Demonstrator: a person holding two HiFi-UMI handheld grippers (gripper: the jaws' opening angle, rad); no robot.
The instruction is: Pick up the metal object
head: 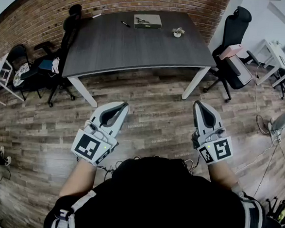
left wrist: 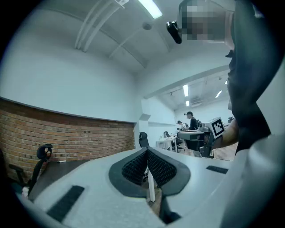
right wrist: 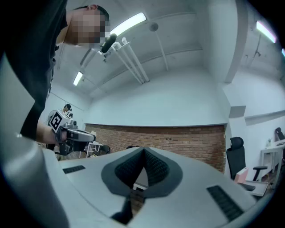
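On the far right part of the dark table [head: 137, 47] sits a small shiny piece [head: 177, 32], probably the metal object; it is too small to make out its shape. Just to its left lie a flat box [head: 148, 21] and a pen [head: 125, 23]. I judge the piece light, stiff and smooth, so it may slip; a hold across its narrowest part looks safest. Well apart from the table, over the wooden floor [head: 151, 121], the left gripper [head: 126, 104] and right gripper [head: 197, 103] hang near the person's body, jaws together with nothing between them.
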